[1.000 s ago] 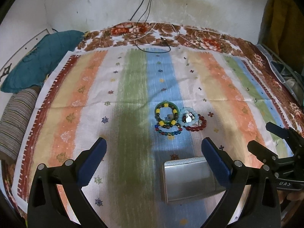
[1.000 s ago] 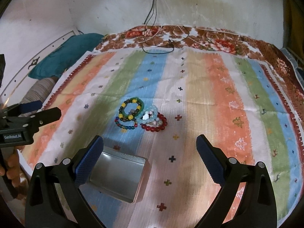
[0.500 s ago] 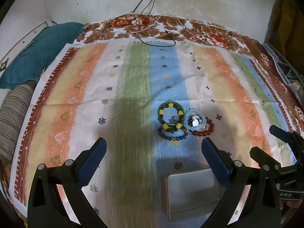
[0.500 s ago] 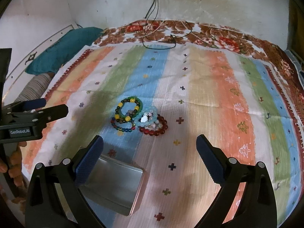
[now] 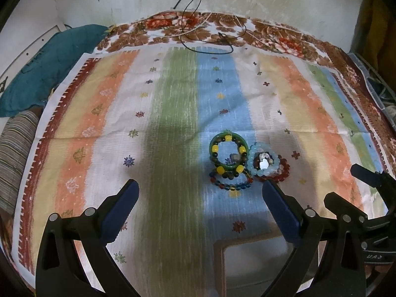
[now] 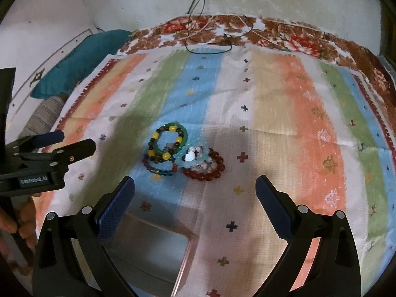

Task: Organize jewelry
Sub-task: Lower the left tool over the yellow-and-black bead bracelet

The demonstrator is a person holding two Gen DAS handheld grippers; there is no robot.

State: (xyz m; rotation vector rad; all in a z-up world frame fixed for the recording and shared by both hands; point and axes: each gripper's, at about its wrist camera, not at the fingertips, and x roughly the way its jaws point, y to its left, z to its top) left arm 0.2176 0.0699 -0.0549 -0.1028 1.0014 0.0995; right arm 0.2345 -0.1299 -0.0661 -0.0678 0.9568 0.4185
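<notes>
Both empty and spread wide, the left gripper and right gripper hover short of the bracelets heaped beyond the tin, so the pick-up looks next.

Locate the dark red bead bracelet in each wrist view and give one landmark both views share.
Left wrist view: the dark red bead bracelet lies right of centre, partly under the pale blue bracelet.
Right wrist view: it lies just left of centre, near the middle.
Shared landmark: the green bangle immediately to its left.
</notes>
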